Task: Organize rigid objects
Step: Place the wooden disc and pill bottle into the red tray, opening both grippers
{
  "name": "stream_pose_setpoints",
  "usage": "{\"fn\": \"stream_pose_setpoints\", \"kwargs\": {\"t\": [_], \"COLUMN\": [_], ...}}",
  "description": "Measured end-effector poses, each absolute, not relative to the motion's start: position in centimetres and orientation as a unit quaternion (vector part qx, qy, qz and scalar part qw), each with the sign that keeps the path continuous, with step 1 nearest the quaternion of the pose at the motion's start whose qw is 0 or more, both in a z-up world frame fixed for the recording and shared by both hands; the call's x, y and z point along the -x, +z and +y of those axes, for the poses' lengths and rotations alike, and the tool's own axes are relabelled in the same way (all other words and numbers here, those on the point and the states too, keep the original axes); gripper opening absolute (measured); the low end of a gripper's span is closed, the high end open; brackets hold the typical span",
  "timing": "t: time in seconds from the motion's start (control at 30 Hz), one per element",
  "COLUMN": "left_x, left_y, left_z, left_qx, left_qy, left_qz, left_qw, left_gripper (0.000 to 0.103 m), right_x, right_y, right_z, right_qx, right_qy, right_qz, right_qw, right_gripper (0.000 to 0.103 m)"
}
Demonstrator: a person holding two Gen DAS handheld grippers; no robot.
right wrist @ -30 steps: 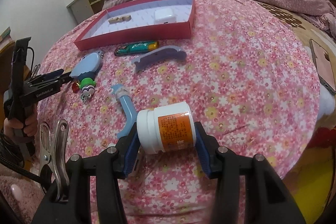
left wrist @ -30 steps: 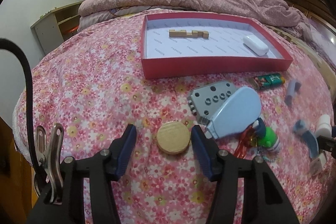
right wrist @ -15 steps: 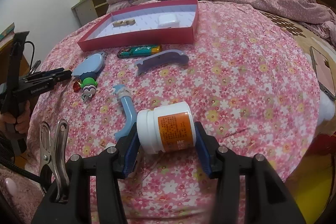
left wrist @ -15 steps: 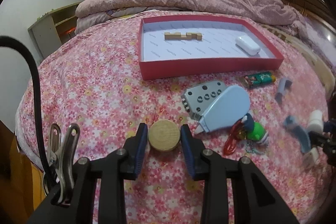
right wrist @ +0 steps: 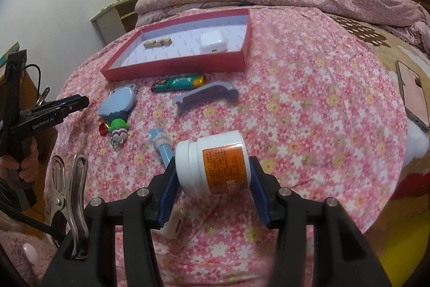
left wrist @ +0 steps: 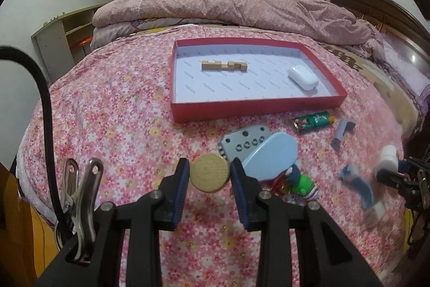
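My left gripper (left wrist: 209,176) is shut on a round wooden disc (left wrist: 210,176) and holds it just above the flowered bedspread. My right gripper (right wrist: 213,174) is shut on a white pill bottle (right wrist: 215,162) with an orange label, lifted off the bed; it also shows in the left wrist view (left wrist: 387,156). The red box (left wrist: 250,108) with a white lining lies farther back and holds a wooden puzzle piece (left wrist: 223,65) and a white case (left wrist: 303,77).
Loose on the bedspread: a grey holed block (left wrist: 243,143), a light blue case (left wrist: 271,156), a green toy keychain (left wrist: 302,183), a green lighter (left wrist: 313,121), a purple tool (right wrist: 207,97), a blue tool (right wrist: 161,145). A phone (right wrist: 412,96) lies at right. A rolled quilt (left wrist: 228,7) is behind the box.
My left gripper closed on the wooden disc and lifted it. My right gripper raised the pill bottle higher off the bed.
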State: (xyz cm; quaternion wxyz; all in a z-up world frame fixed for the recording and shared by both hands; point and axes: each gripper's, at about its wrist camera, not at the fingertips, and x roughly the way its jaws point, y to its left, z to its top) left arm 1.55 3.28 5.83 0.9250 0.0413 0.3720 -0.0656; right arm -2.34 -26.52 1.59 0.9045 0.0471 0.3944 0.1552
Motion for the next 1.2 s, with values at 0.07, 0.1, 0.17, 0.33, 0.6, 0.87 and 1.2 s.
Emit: {"fn": "stream_pose_setpoints", "kwargs": {"t": [0.07,0.1,0.17,0.33,0.6,0.87,1.2], "left_x": [-2.1,-2.5,-3.3,-6.2,-10.7,-13.9,-16.0], "left_y": [6.3,6.4,6.8,7.9,8.4,7.2,5.8], "left_z": [3.0,2.8,2.4,1.4,0.2,-0.2,-0.6], "left_qx": [-0.044,-0.045,-0.047,-0.05,-0.039,-0.035,-0.021], "left_qy": [-0.067,-0.067,-0.072,-0.076,-0.084,-0.08,-0.067], "left_qz": [0.369,0.368,0.366,0.362,0.366,0.386,0.403], "left_qw": [0.926,0.926,0.927,0.928,0.926,0.918,0.912], "left_gripper": [0.033,0.033,0.033,0.033,0.033,0.033,0.033], "right_x": [2.1,1.9,1.7,0.7,-2.1,-5.5,-10.5], "right_y": [1.9,2.0,2.4,3.2,5.0,6.5,6.0], "right_z": [-26.3,-26.1,-25.9,-25.3,-24.7,-23.8,-23.3], "right_qx": [-0.041,-0.04,-0.038,-0.035,-0.037,-0.04,-0.042], "right_qy": [0.156,0.156,0.159,0.161,0.166,0.169,0.19], "right_qz": [0.392,0.391,0.388,0.382,0.374,0.365,0.37], "right_qw": [0.906,0.906,0.907,0.909,0.912,0.915,0.909], "right_gripper": [0.05,0.05,0.05,0.05,0.05,0.05,0.05]}}
